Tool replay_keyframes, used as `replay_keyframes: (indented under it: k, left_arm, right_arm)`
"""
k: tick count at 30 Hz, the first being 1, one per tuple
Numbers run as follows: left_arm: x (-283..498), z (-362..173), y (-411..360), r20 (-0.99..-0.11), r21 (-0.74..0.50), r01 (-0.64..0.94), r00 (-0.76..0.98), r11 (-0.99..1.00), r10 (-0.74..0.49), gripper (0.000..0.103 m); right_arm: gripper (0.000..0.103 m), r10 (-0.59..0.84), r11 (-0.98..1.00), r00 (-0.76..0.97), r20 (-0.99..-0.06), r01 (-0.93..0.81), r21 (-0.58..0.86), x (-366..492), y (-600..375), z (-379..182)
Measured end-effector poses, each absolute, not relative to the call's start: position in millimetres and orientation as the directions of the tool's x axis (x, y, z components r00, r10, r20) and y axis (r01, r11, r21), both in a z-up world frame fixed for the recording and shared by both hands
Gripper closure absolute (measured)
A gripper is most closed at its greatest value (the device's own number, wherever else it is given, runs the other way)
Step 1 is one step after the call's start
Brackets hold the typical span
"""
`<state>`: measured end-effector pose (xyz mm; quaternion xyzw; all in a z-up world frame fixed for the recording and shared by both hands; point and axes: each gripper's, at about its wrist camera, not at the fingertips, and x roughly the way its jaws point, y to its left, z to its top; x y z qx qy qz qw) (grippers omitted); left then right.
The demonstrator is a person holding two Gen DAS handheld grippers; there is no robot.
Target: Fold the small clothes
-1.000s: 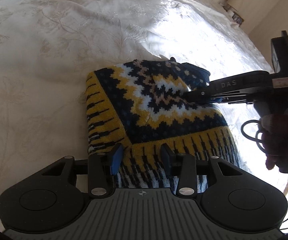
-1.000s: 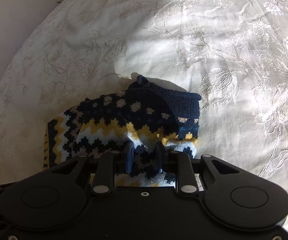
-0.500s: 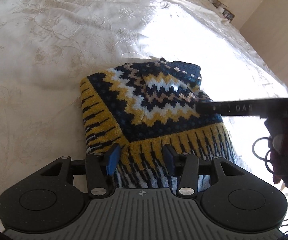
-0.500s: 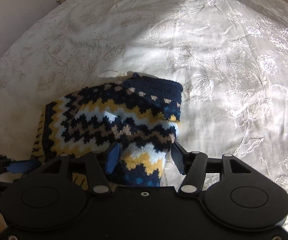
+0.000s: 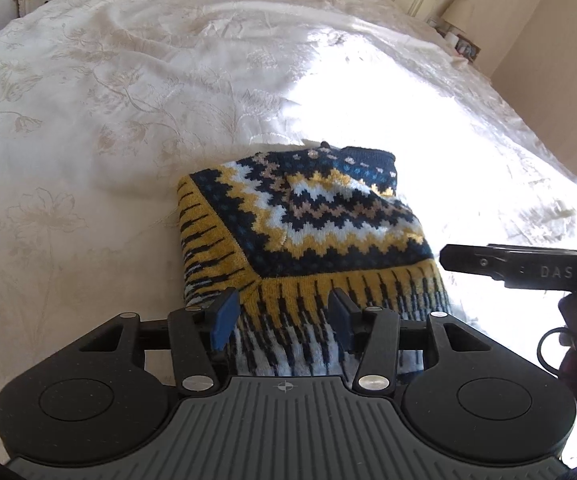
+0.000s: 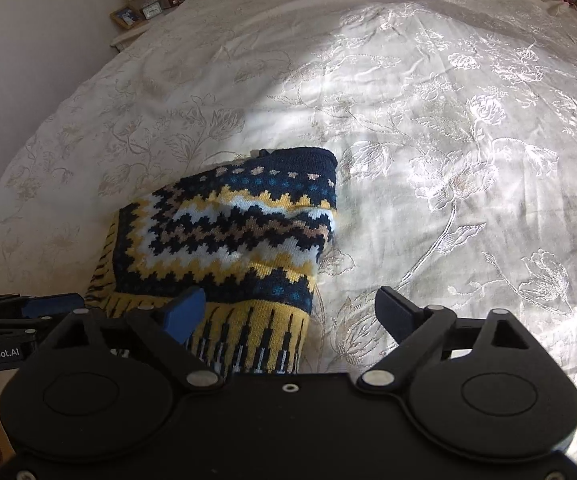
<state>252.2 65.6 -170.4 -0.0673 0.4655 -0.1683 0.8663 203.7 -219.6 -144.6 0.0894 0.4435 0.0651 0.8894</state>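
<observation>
A folded knitted sweater [image 5: 308, 236], dark blue with yellow, white and beige zigzag bands, lies on a bed covered by a white bedspread [image 5: 108, 120] with a flower pattern. The left tongs [image 5: 282, 314] are apart and hang over the near yellow-striped edge of the sweater, holding nothing. The right tongs [image 6: 288, 308] are wide apart above the right near corner of the sweater; the blue left finger [image 6: 184, 312] is over the knit, the other over the bedspread. In the left view the right tongs come in from the right, just beside the sweater.
</observation>
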Motion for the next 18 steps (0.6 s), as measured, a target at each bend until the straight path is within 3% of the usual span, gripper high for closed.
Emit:
replay_keyframes:
  k: [4, 6, 9, 18]
  left_arm:
    - [225.5, -147.8, 66.2, -0.769, -0.271, 0.194, 0.546, 0.943, -0.333, 0.024]
    - [214.2, -139.0, 65.5, -0.765, -0.271, 0.186, 0.554, 0.944, -0.329, 0.022]
    - [200.4, -126.3, 62.0, -0.771, -0.236, 0.164, 0.569, 0.958, -0.287, 0.009]
    - [160.2, -83.0, 56.0, -0.784, -0.089, 0.092, 0.608, 0.992, -0.127, 0.006]
  right_arm:
    - [0.0, 0.203, 0.972, 0.65, -0.732, -0.041, 0.233, 171.0, -223.3, -116.0]
    - [0.0, 0.2, 0.972, 0.666, -0.719, -0.041, 0.233, 157.6, -224.7, -105.7]
    - [0.0, 0.184, 0.973, 0.682, -0.708, -0.027, 0.227, 138.5, -225.1, -93.9]
    - [0.0, 0.155, 0.978, 0.678, -0.719, -0.001, 0.209, 93.7, -218.5, -74.0]
